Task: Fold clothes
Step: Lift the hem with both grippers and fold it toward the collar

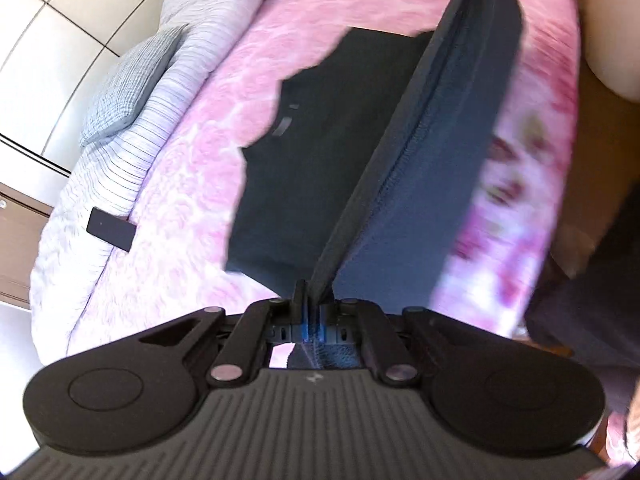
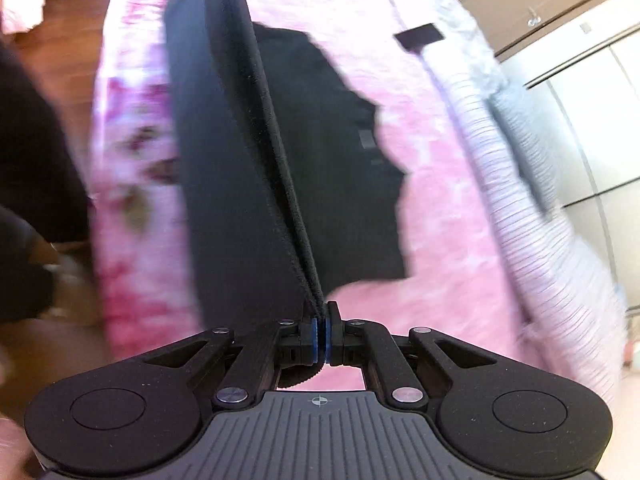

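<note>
A dark navy garment (image 1: 436, 152) lies partly on a pink floral bedspread (image 1: 192, 184). My left gripper (image 1: 312, 300) is shut on one corner of its hem and lifts that edge, stretched taut, above the bed. My right gripper (image 2: 322, 316) is shut on the other corner of the same garment (image 2: 232, 184). The raised flap hangs between the two grippers; the rest of the garment (image 2: 340, 184) lies flat on the bedspread (image 2: 440, 220) beneath it.
A striped white blanket (image 1: 132, 152) and a grey checked pillow (image 1: 132, 84) lie along the bed's far side. A small black rectangular object (image 1: 111, 229) rests on the blanket and also shows in the right wrist view (image 2: 419, 36). Wooden floor (image 2: 60, 40) and a wardrobe (image 2: 592, 92) border the bed.
</note>
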